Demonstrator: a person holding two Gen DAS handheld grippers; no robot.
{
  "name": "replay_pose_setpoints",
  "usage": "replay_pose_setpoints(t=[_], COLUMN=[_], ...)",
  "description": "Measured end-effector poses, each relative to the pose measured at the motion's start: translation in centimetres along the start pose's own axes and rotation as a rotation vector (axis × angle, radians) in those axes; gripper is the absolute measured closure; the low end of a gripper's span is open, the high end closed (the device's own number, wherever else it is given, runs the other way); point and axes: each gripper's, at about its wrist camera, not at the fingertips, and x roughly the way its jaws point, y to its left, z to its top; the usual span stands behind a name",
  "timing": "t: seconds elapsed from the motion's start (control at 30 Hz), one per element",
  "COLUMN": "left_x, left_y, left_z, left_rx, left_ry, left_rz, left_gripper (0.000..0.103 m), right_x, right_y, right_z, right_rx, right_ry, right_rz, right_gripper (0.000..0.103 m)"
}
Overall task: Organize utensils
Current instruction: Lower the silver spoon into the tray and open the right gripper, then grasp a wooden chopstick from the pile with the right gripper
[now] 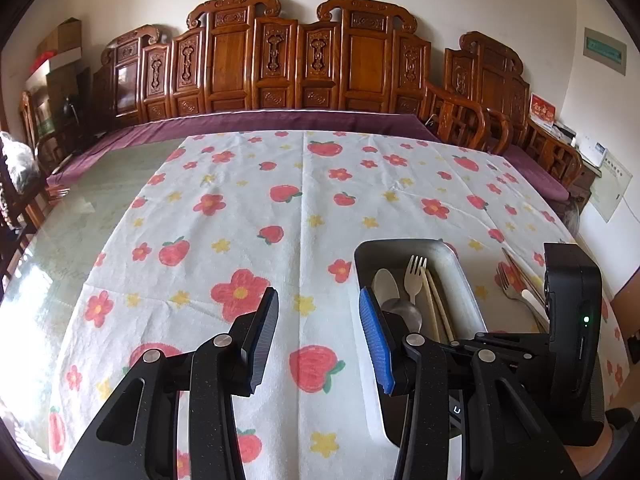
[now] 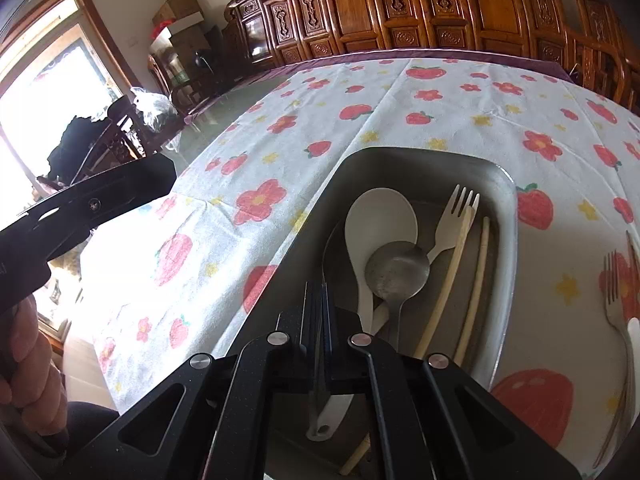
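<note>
A grey metal tray [image 2: 508, 200] on the flowered cloth holds a white spoon [image 2: 380, 216], a metal spoon [image 2: 396, 270], a pale plastic fork [image 2: 456, 216] and a pair of chopsticks [image 2: 476, 276]. My right gripper [image 2: 318, 300] hovers over the tray's near end, shut on a thin dark flat utensil handle that curves up the tray's left side. My left gripper [image 1: 318, 312] is open and empty above the cloth, left of the tray [image 1: 464, 276]. A metal fork [image 2: 616, 304] and other utensils lie on the cloth right of the tray.
The table has a strawberry-and-flower cloth [image 1: 240, 208] with bare glass [image 1: 80, 220] to its left. A carved wooden bench [image 1: 304, 60] runs along the far edge. Wooden chairs stand at the left and right. The right gripper's body [image 1: 576, 320] is beside the tray.
</note>
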Motion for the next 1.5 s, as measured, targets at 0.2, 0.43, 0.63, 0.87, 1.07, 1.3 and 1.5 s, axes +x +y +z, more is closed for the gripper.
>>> replay_pose_setpoints(t=[0.2, 0.43, 0.63, 0.87, 1.07, 1.3, 1.5], left_x=[0.0, 0.3, 0.8, 1.7, 2.1, 2.6, 2.8], left_y=[0.0, -1.3, -4.0, -7.1, -10.0, -12.7, -14.8], left_z=[0.0, -0.1, 0.0, -0.3, -0.8, -1.8, -2.8], left_rx=[0.000, 0.017, 0.051, 0.066, 0.105, 0.136, 0.174], left_ry=[0.001, 0.001, 0.002, 0.005, 0.010, 0.023, 0.037], left_rz=[-0.002, -0.018, -0.043, -0.085, -0.105, -0.139, -0.161], left_gripper=[0.063, 0.063, 0.060, 0.038, 0.036, 0.036, 0.036], right_x=[-0.7, -4.3, -7.9, -12.3, -14.8, -14.4, -13.0], right_y=[-0.5, -2.2, -4.2, -8.4, -14.3, -19.8, -21.4], right_z=[0.0, -0.2, -0.9, -2.9, -4.6, -6.0, -6.9], right_rx=[-0.002, -0.023, -0.044, -0.064, -0.021, 0.086, 0.123], right_ry=[-0.017, -0.057, -0.084, -0.105, -0.092, -0.069, -0.044], right_rz=[0.006, -0.020, -0.070, -0.184, -0.311, -0.356, -0.352], right_gripper=[0.099, 0.099, 0.099, 0.099, 0.099, 0.099, 0.099])
